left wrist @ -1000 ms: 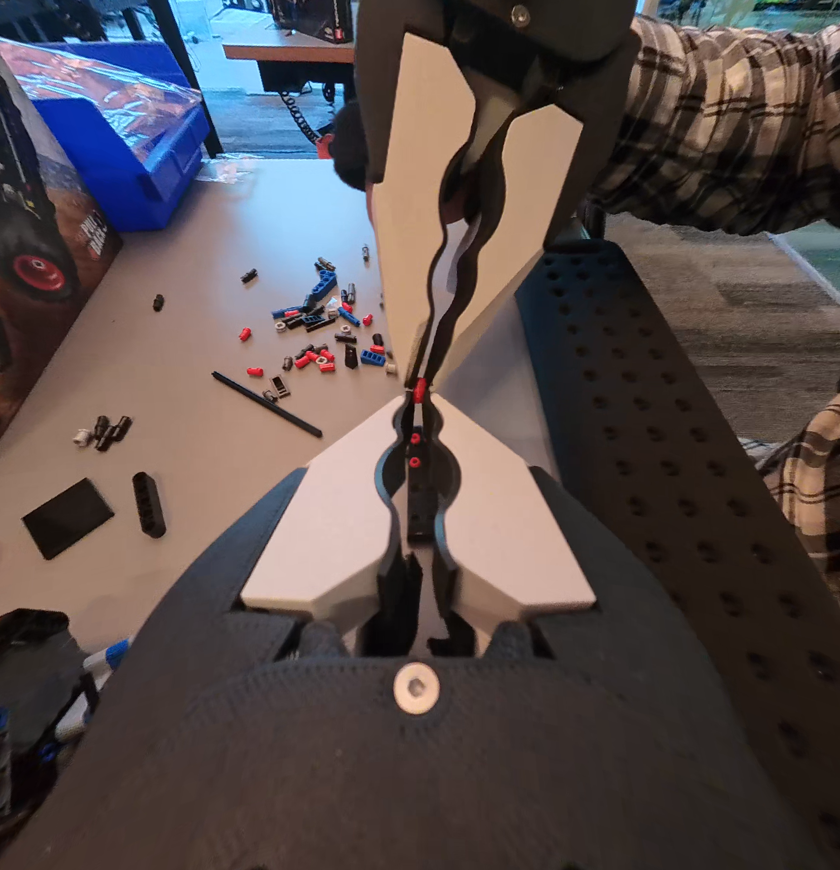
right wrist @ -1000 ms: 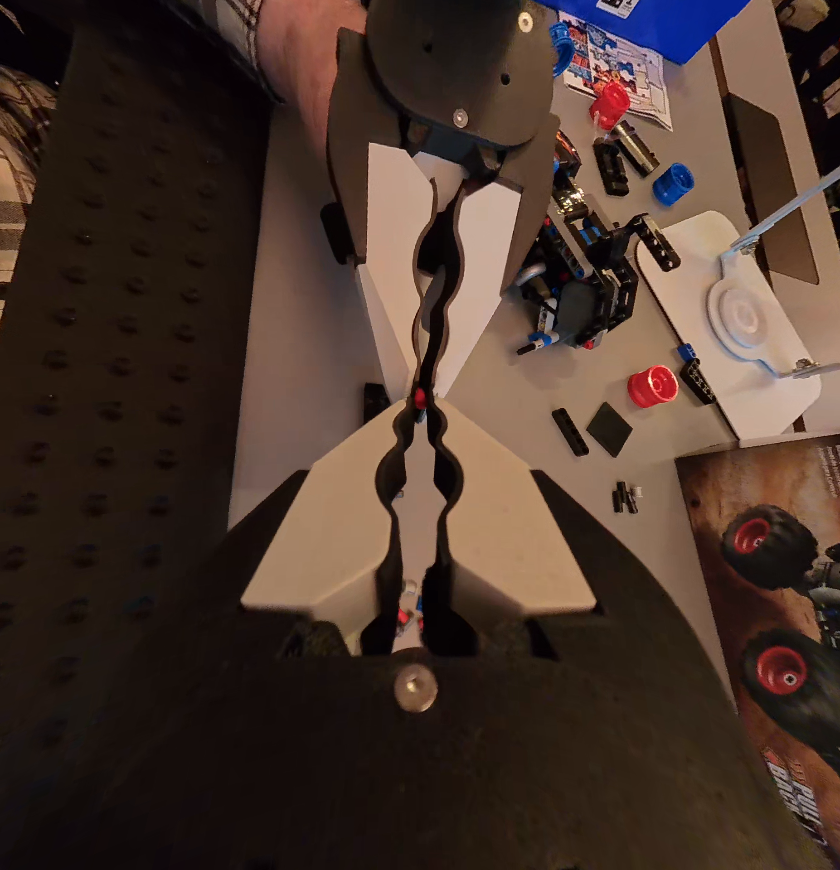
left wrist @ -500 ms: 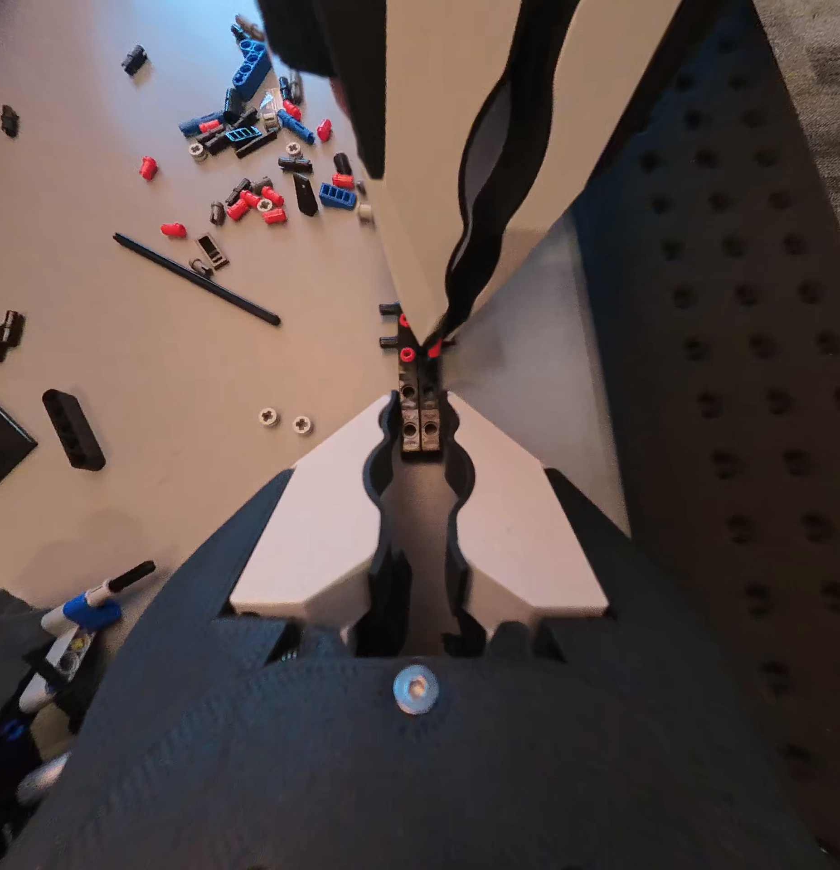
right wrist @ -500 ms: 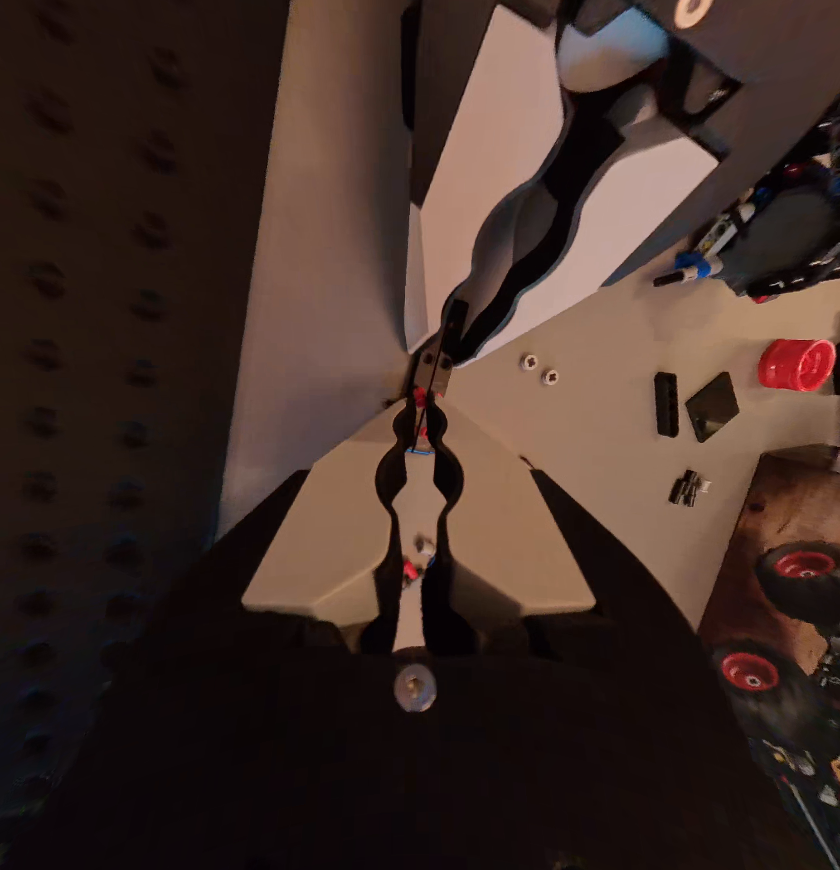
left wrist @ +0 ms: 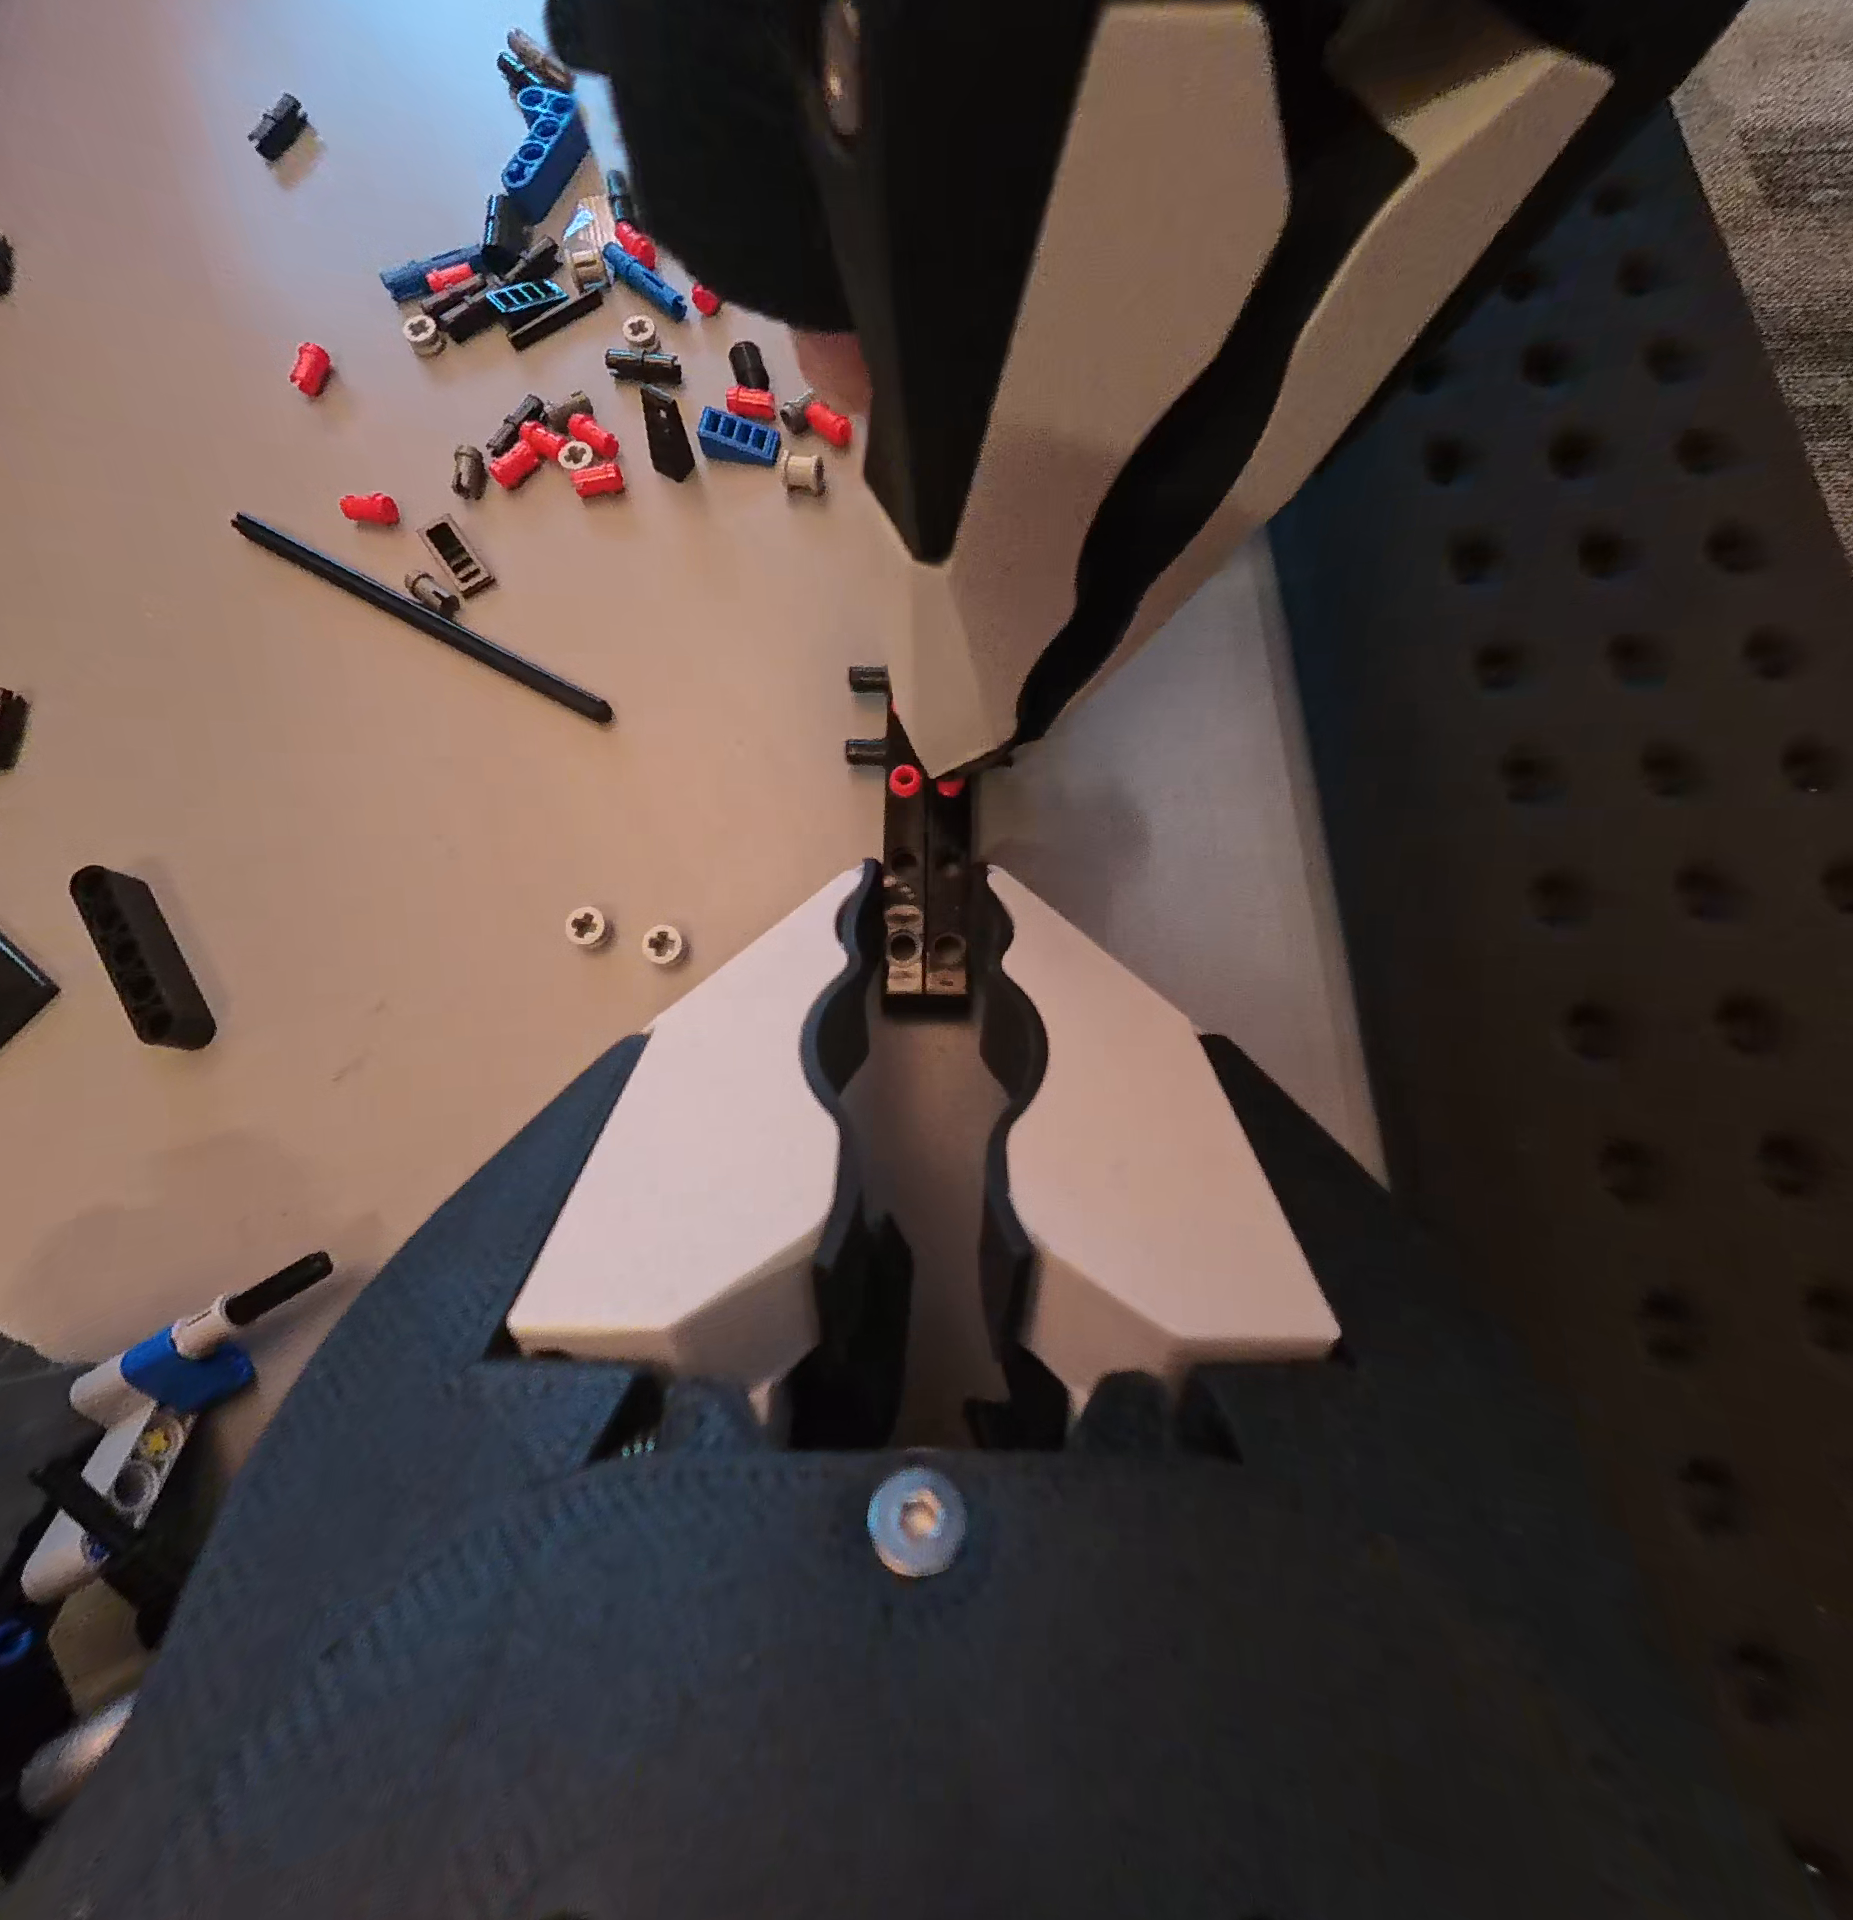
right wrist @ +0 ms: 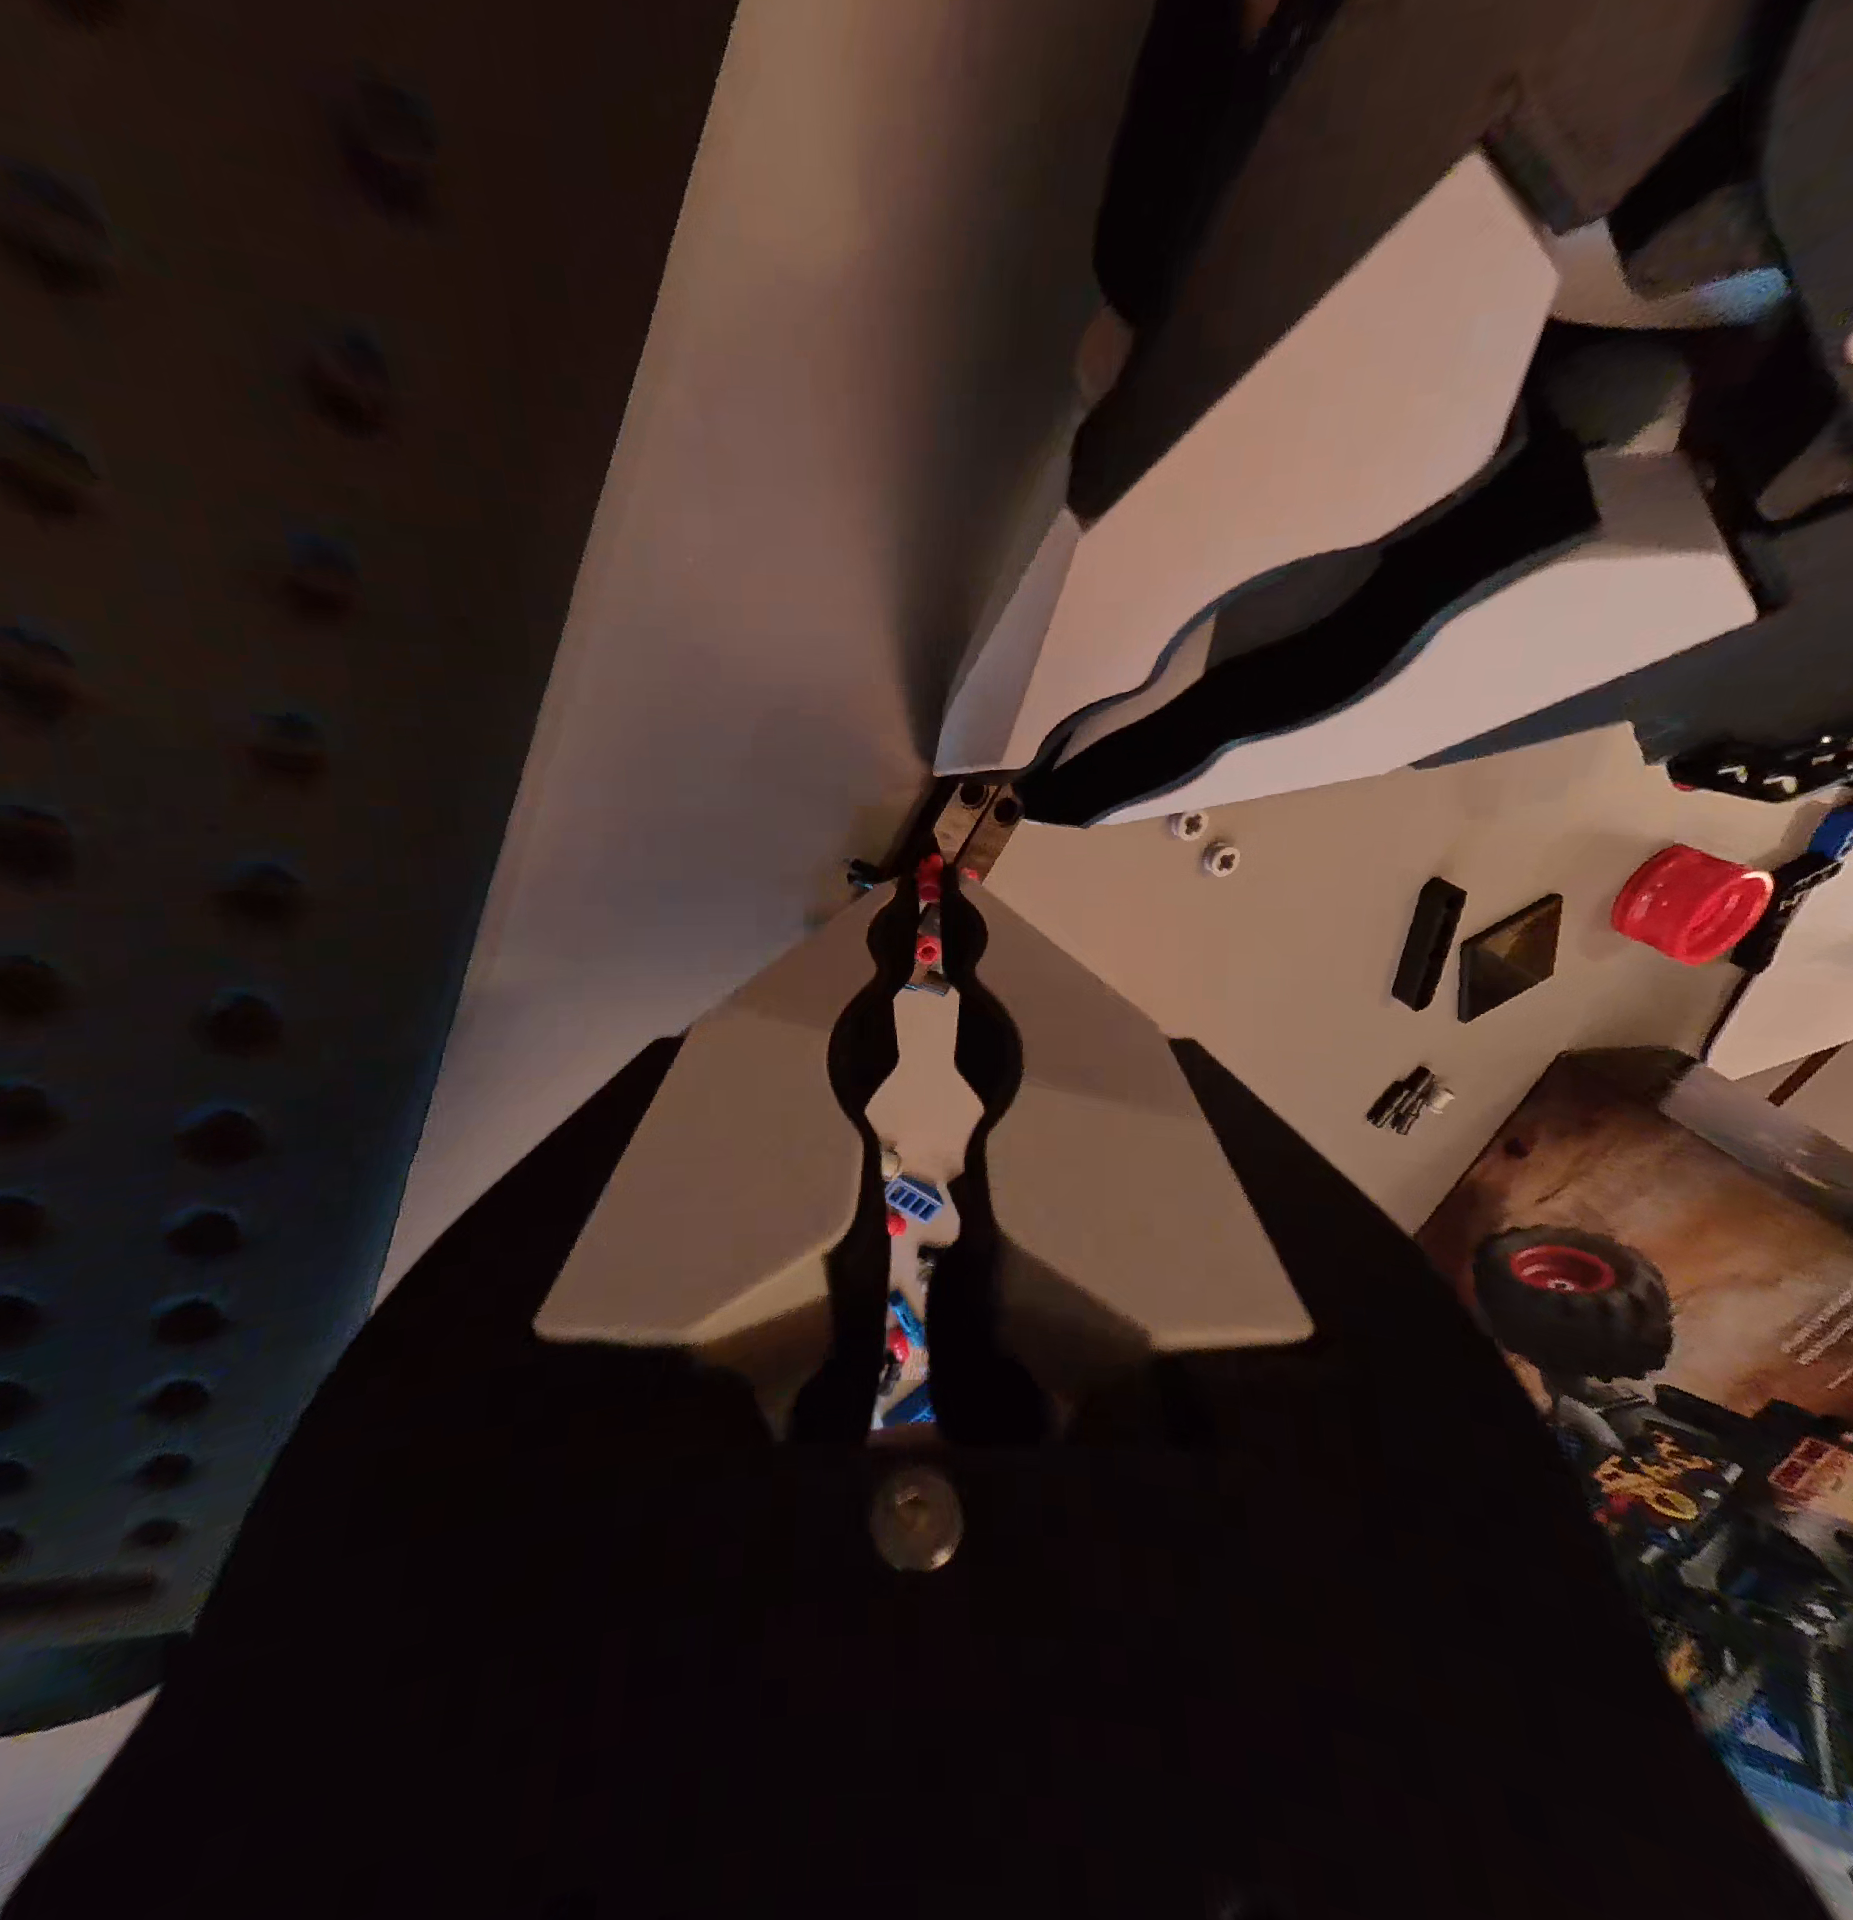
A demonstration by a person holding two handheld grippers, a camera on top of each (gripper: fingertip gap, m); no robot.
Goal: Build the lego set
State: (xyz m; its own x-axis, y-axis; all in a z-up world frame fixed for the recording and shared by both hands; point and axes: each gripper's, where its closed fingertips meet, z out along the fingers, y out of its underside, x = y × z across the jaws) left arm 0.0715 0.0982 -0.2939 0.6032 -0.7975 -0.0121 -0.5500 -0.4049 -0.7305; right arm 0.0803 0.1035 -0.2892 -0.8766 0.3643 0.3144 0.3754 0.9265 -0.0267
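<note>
- One second ago both grippers were lifted above the table, tip to tip, with a small red pin between them. Now they have come down low over the table (left wrist: 278, 831), and the camera looks almost straight down on it.
- The left gripper (left wrist: 927, 883) is clamped on a pair of black beams (left wrist: 927, 904) lying side by side, with their near ends between its fingertips. A second ago only one narrow black piece was seen there, so the assembly seems to have turned in the grip.
- The right gripper (right wrist: 927, 899) is closed on the far end of the same assembly, where the red pins (left wrist: 904, 779) stand out. In its own view the fingers are nearly together, but the place is dark, so I cannot say surely which part exactly they pinch.
- Two black pins (left wrist: 868, 715) stick out from the left side of the beams, beyond the left gripper.
- My judgement: the pin is now pressed in or almost in, and the two grippers squeeze the beams together to seat it.
- The loose pile of parts (left wrist: 589, 343), the long black axle (left wrist: 423, 618) and two grey bushes (left wrist: 623, 935) lie apart on the table, for later steps. The red wheel (right wrist: 1691, 904) and the box (right wrist: 1680, 1351) are near the right gripper.
</note>
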